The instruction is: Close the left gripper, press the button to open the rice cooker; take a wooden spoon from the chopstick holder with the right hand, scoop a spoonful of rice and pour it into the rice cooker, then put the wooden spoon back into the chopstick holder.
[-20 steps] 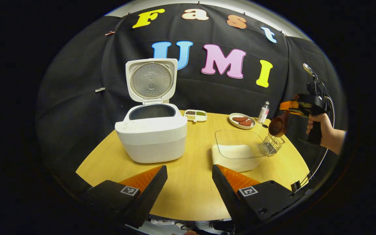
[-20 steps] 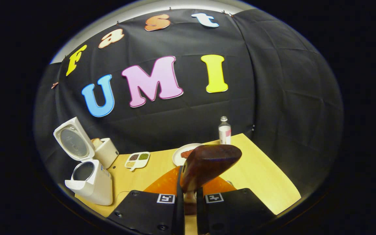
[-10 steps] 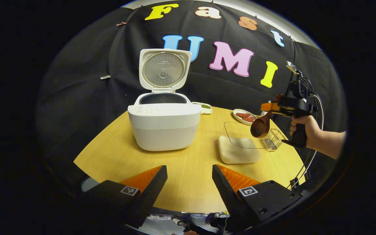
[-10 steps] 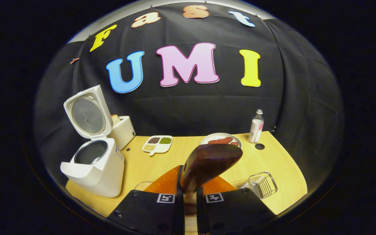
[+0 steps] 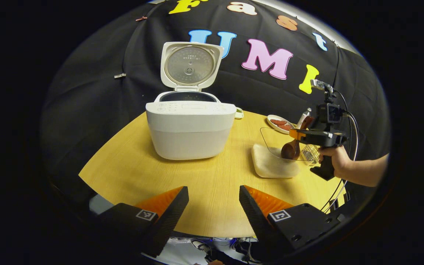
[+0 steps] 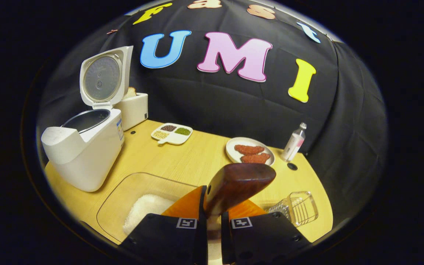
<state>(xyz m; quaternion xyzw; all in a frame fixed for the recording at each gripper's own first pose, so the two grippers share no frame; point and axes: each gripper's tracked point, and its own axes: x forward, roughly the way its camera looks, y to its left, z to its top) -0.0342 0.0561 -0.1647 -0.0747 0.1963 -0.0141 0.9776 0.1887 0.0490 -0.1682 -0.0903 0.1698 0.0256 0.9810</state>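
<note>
The white rice cooker stands on the round wooden table with its lid up. My right gripper is shut on the handle of a dark wooden spoon, whose bowl hangs over the clear glass dish of rice. The wire chopstick holder stands just right of the dish. My left gripper is open, low over the table's near edge, with nothing between its fingers.
A plate of red patties, a small bottle, a divided dish of beans and a white box stand along the back. A hand holds the right gripper at the table's right side.
My right gripper has come down and leftward with the spoon, from above the holder to over the rice dish. My left gripper has dropped lower and back toward the table's near edge.
</note>
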